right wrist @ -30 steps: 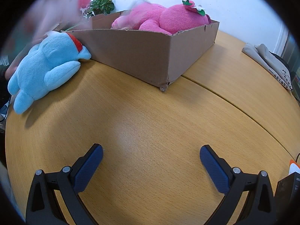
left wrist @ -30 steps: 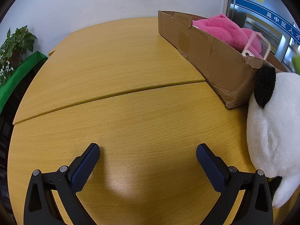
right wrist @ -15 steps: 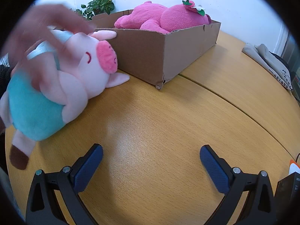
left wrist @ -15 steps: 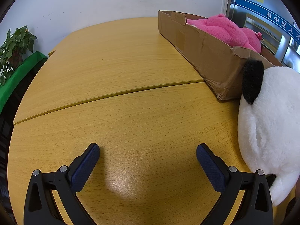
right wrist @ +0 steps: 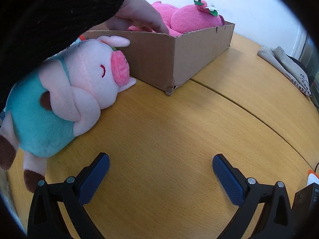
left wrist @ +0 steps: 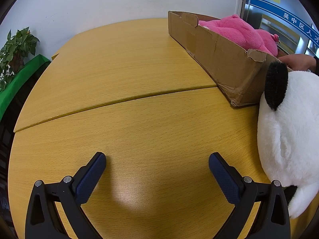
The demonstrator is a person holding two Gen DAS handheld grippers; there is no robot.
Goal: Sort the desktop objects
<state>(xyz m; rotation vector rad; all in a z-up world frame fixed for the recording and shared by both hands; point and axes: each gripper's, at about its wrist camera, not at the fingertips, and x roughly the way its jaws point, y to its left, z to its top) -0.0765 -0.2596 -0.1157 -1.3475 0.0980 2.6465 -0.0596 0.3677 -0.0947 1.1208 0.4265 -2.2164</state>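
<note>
Claws [left wrist: 157, 167] [right wrist: 161, 167] gaping, empty | pig [right wrist: 65, 99] touching box [right wrist: 179, 59] edge

Black-framed tool [left wrist: 157, 160] with blue textured pads [left wrist: 90, 177], silver screws [left wrist: 67, 178]

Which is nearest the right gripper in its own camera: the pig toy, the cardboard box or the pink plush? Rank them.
From the right gripper:
1. Pig toy, on the table to the left.
2. Cardboard box, ahead, behind the pig.
3. Pink plush, inside the box, farthest.
</note>
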